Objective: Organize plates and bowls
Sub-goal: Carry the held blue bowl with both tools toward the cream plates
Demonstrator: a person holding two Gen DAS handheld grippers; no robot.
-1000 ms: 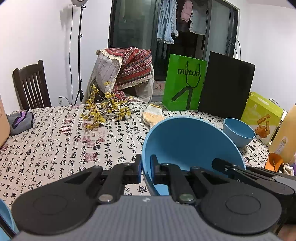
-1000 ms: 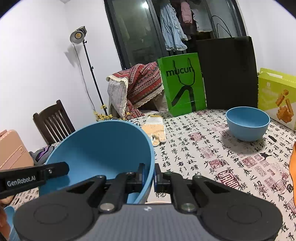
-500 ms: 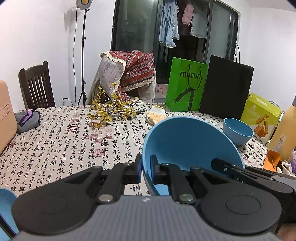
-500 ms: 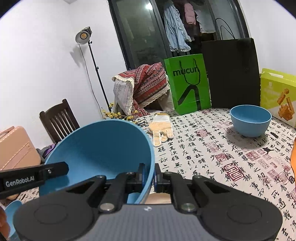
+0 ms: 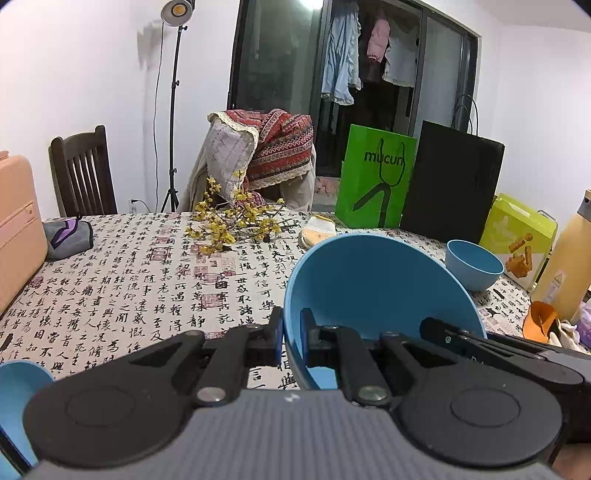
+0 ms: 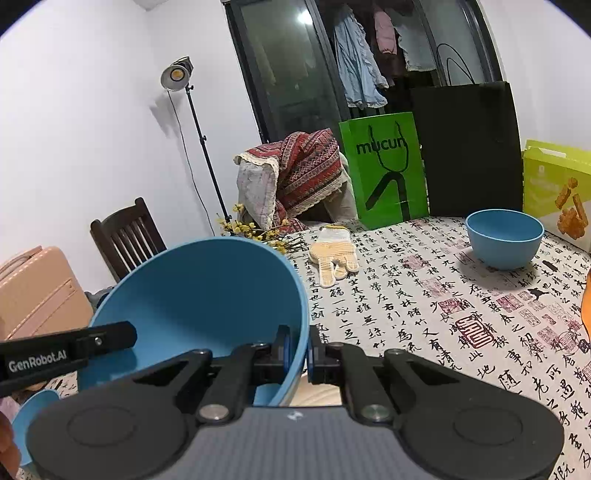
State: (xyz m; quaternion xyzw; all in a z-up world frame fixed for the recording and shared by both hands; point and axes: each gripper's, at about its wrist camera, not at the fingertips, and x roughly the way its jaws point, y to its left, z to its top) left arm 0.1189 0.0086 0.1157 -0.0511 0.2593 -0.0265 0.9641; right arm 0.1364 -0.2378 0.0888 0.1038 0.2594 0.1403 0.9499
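The large blue bowl (image 5: 376, 291) is held clear of the table (image 5: 147, 280), tilted with its opening toward the cameras, and is pinched at its rim from two sides: the left gripper (image 5: 291, 334) is clamped on the left part of the rim, one finger inside and one outside, and the right gripper (image 6: 299, 349) is clamped in the same way on the right part of the rim. Compared with a second ago the grip is unchanged and the bowl keeps the same place between the fingers, but more of the room above the table is now seen in both wrist views: the lamp head (image 5: 177, 9) is brought fully into the left view and the table surface sits lower in the frame. From this it is judged that the bowl has been lifted a little higher, or tipped back, while being carried by both tools together. A smaller blue bowl (image 6: 504, 238) is seen upright on the table near the yellow-green box (image 6: 557, 184), well apart from the held bowl, and it is judged to be the likely place for stacking or grouping. Another blue dish (image 5: 16, 398) is partly seen at the lower left edge; its kind cannot be told. A knitted glove (image 6: 334, 258) and a spray of yellow flowers (image 5: 232, 221) lie between the held bowl and the far bags.
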